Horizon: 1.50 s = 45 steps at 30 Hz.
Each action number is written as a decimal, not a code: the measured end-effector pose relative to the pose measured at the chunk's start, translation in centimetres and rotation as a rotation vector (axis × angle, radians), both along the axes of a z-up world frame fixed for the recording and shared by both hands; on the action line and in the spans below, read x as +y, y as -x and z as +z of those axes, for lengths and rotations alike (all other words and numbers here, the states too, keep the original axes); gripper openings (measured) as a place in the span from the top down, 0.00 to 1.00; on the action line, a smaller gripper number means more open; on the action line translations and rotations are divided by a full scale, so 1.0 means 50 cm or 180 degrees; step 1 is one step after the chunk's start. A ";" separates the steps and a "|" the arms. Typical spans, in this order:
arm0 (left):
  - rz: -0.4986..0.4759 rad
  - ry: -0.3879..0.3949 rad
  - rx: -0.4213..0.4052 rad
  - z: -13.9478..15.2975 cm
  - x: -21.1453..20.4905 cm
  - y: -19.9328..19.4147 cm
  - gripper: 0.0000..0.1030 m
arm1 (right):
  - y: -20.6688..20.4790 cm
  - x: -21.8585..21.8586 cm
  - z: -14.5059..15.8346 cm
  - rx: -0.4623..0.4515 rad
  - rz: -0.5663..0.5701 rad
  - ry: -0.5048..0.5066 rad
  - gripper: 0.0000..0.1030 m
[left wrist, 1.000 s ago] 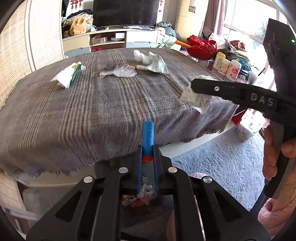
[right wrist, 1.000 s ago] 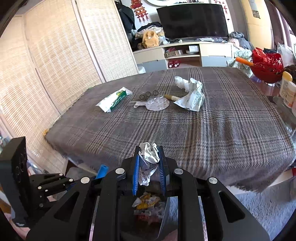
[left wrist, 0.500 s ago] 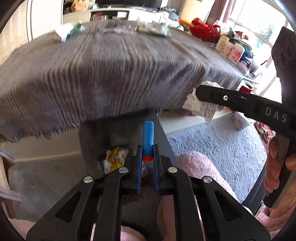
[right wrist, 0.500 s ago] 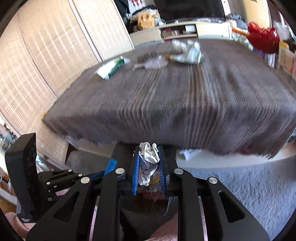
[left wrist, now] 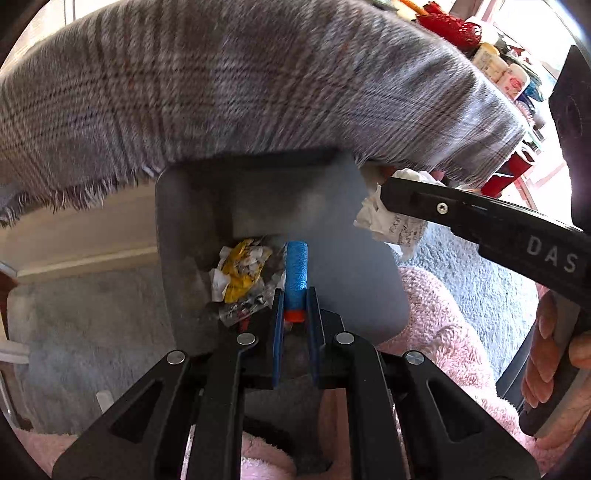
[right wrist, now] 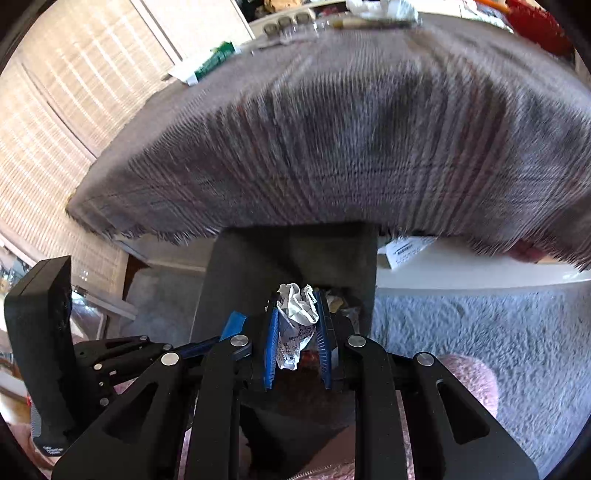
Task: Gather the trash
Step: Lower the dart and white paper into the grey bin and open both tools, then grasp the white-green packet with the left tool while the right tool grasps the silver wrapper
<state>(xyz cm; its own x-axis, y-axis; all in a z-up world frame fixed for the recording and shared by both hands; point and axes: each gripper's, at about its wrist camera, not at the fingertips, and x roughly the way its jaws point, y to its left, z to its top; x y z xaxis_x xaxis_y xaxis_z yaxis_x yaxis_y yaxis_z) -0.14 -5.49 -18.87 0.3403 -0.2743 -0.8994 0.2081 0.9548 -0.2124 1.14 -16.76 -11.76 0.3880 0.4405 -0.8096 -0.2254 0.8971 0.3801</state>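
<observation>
My left gripper [left wrist: 295, 295] is shut on a blue foam dart [left wrist: 296, 269] with an orange tip, held over the open grey trash bin [left wrist: 184, 229]. Yellow and white wrappers [left wrist: 240, 273] lie in the bin's bottom. My right gripper [right wrist: 297, 321] is shut on a crumpled white paper [right wrist: 297, 314] printed with text, also above the bin [right wrist: 229, 280]. In the left wrist view the right gripper's finger [left wrist: 443, 208] and its paper [left wrist: 391, 225] hang at the bin's right rim. More trash stays on the table: a green-white packet [right wrist: 207, 66] and white wrappers [right wrist: 380, 9].
The table with the plaid grey cloth [left wrist: 258, 81] overhangs the bin's far side. A red colander [left wrist: 454, 27] and bottles [left wrist: 506, 72] stand at the table's right end. Grey carpet [right wrist: 461, 332] lies right of the bin. Pink fleece [left wrist: 436, 325] is under the grippers.
Both grippers have dropped and tilted down from table height to just over the bin, each still holding its item. The bin's inside now fills the view centre.
</observation>
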 end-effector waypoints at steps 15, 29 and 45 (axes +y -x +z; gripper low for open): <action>0.0151 -0.0007 0.0113 -0.021 0.025 -0.008 0.73 | -0.039 0.024 -0.027 0.0171 0.0009 -0.0065 0.56; 0.0221 0.0015 -0.0059 0.024 0.045 -0.007 0.13 | -0.014 -0.016 0.024 -0.0078 -0.0160 0.0078 0.03; 0.0346 -0.0094 -0.0524 0.213 0.092 -0.042 0.08 | -0.048 -0.118 0.188 -0.0657 -0.0471 0.0089 0.03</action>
